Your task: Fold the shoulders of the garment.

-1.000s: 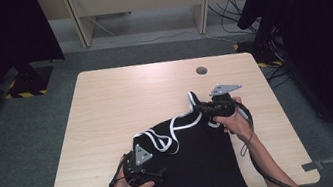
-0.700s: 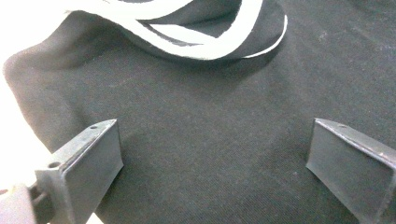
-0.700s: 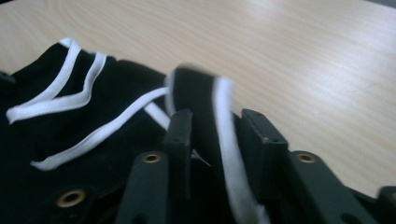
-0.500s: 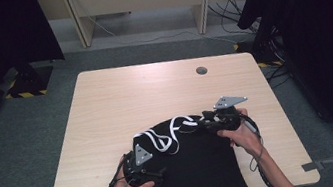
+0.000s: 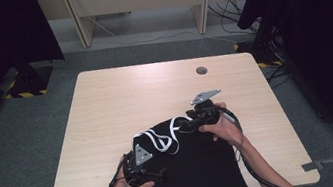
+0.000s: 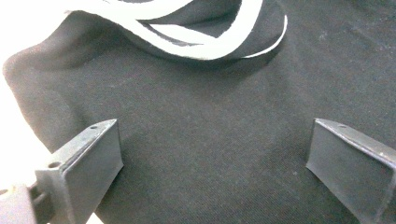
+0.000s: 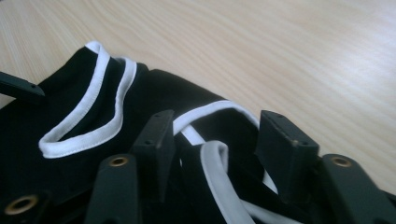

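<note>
Black garment (image 5: 192, 170) with white trim (image 5: 159, 140) — lies at my table's (image 5: 106, 108) near edge, far half bare. My left gripper (image 5: 155, 176) gapes wide over cloth; right gripper's (image 5: 185, 127) jaws have just been opening, trim between them — unpinched.

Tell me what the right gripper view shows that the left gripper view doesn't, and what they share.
Right gripper view alone: the wooden table beyond the cloth, and the right gripper with its jaws apart, having just been opening, a loop of white trim lying between them unpressed.
Left gripper view alone: the left gripper, jaws wide apart over flat black cloth, nothing between them.
Both: the black garment and its white trim.
</note>
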### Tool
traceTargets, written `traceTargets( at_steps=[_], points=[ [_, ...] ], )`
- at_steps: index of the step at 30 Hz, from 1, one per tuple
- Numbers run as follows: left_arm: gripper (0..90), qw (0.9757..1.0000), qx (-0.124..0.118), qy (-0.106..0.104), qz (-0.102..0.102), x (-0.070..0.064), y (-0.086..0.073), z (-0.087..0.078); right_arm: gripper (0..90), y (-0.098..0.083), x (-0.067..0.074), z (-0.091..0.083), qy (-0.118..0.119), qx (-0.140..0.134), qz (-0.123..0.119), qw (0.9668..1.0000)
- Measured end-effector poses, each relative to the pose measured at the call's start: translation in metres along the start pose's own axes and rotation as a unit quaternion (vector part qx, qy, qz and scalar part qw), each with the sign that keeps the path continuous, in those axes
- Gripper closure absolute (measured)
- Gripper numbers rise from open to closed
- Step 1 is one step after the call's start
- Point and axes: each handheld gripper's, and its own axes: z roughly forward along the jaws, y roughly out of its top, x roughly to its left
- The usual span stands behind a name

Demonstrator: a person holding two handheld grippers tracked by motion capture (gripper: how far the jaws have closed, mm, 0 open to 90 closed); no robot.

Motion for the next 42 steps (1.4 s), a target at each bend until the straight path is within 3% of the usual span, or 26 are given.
traceTargets(
  at_steps=[3,7,11,15,21,27,30,33,38,42],
  points=[
    [2.5,1.0,0.0,0.0,0.0,0.0,0.0,0.0,72.3,0.0,0.001,0.012,0.014,0.024,-0.019,0.9994],
    [2.4,1.0,0.0,0.0,0.0,0.0,0.0,0.0,81.5,-0.005,0.0,0.006,0.013,0.022,-0.026,0.9993],
    [2.4,1.0,0.0,0.0,0.0,0.0,0.0,0.0,82.1,-0.013,0.003,-0.02,0.009,-0.01,-0.026,0.9996],
    [2.4,1.0,0.0,0.0,0.0,0.0,0.0,0.0,81.3,-0.034,0.007,-0.049,-0.003,-0.043,-0.023,0.9988],
    [2.4,1.0,0.0,0.0,0.0,0.0,0.0,0.0,78.4,-0.081,0.009,-0.07,-0.028,-0.039,-0.017,0.9987],
    [2.4,1.0,0.0,0.0,0.0,0.0,0.0,0.0,68.5,-0.1,0.006,-0.078,-0.044,-0.032,-0.003,0.9985],
    [2.4,1.0,0.0,0.0,0.0,0.0,0.0,0.0,65.3,-0.095,0.007,-0.082,-0.045,-0.046,-0.001,0.9979],
    [2.4,1.0,0.0,0.0,0.0,0.0,0.0,0.0,63.6,-0.08,0.014,-0.079,-0.044,-0.056,-0.019,0.9972],
    [2.4,1.0,0.0,0.0,0.0,0.0,0.0,0.0,66.0,-0.08,0.016,-0.062,-0.045,-0.033,-0.033,0.9979],
    [2.4,1.0,0.0,0.0,0.0,0.0,0.0,0.0,69.5,-0.093,0.012,-0.055,-0.064,0.002,-0.036,0.9973]
  ],
)
